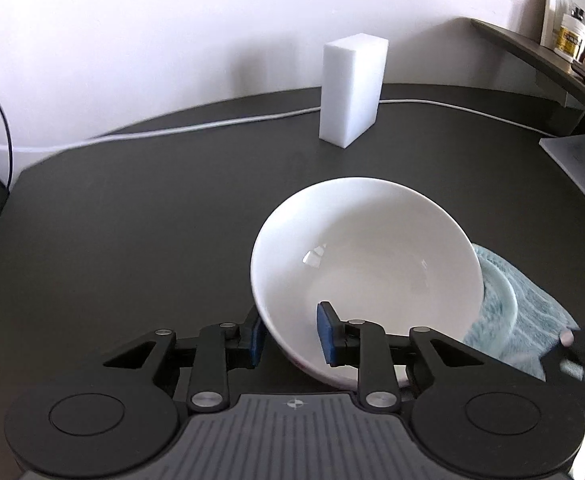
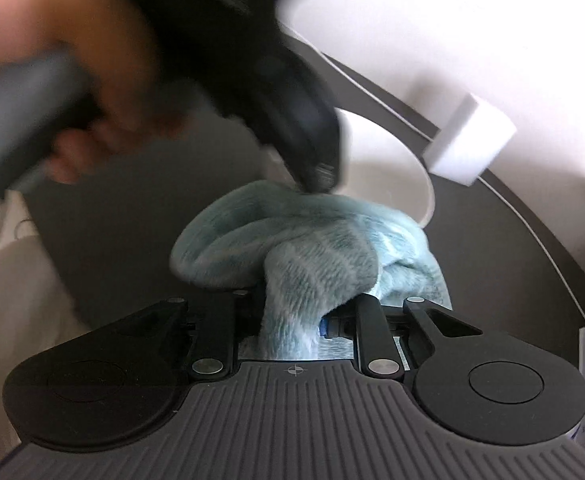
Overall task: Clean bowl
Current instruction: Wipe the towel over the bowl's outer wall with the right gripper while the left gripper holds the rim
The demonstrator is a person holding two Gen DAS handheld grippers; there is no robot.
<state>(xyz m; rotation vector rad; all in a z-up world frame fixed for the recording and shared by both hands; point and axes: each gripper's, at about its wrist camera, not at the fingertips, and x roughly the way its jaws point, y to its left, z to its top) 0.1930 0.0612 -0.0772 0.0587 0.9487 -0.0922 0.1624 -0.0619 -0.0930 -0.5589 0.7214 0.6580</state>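
Right wrist view blurred: right fingers [image 2: 292, 320] clamp cloth [image 2: 312, 240]; left fingers [image 1: 290, 334] pinch bowl [image 1: 364, 264]

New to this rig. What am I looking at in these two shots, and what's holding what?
No robot here: a person carries a hand-held gripper in each hand, and each has a fisheye camera looking along its fingers. The left wrist view shows the left hand-held gripper clamped on the rim of a tilted white bowl, above a dark table. A white foam block stands upright behind it, with a white cable along the back edge. The right wrist view shows the right hand-held gripper pinching a light blue cloth, bunched against the bowl.
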